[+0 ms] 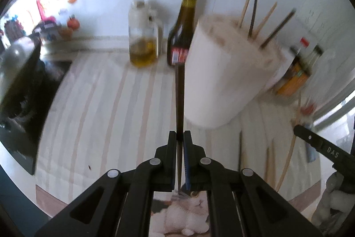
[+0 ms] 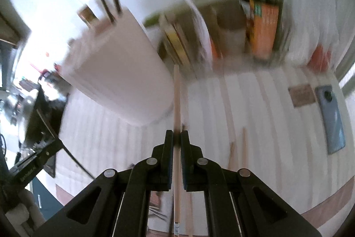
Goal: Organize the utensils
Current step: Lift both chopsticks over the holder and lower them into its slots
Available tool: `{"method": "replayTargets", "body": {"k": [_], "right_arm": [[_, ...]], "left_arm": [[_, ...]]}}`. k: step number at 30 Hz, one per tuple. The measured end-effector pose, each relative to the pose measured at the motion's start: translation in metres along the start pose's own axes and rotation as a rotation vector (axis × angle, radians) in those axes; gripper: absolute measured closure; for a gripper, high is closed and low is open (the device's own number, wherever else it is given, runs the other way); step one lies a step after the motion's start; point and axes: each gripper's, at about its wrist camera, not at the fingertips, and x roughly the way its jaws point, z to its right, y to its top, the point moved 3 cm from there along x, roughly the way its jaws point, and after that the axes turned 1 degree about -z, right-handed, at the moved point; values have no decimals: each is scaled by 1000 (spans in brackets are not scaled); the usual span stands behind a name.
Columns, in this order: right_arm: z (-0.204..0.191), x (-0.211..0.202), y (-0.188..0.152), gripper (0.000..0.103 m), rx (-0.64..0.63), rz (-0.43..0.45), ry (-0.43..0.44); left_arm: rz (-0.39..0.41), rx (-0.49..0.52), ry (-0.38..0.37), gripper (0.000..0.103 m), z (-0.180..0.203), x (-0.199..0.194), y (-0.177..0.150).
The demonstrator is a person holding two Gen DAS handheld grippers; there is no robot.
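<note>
My left gripper point(image 1: 180, 133) is shut on a dark brown chopstick point(image 1: 179, 94) that points straight ahead, above the striped cloth. Just right of its far end stands a white utensil holder point(image 1: 224, 77) with several chopsticks point(image 1: 251, 14) sticking out of its top. My right gripper point(image 2: 176, 133) is shut on a pale wooden chopstick point(image 2: 176, 97) that points ahead, just right of the same white holder point(image 2: 124, 79). Loose pale chopsticks point(image 2: 244, 148) lie on the cloth to the right. The other gripper's black tip point(image 1: 319, 143) shows at the right edge of the left wrist view.
An oil jar point(image 1: 144, 37) and a dark sauce bottle point(image 1: 183, 30) stand behind the holder by the white wall. More bottles point(image 2: 264, 21) and packets crowd the back right. A phone point(image 2: 331, 119) lies on the cloth at right. A dark stove top point(image 1: 26, 86) lies left.
</note>
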Motion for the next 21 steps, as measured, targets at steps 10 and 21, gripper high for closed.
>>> {"method": "replayTargets", "body": {"k": [10,21], "right_arm": [[-47,-83,73,97,-49,241,92],[-100,-127,171,97,-93,464,121]], "left_arm": [[264,10,-49,100,10,-90,78],[422,61,-95,100,41,-141,170]]}}
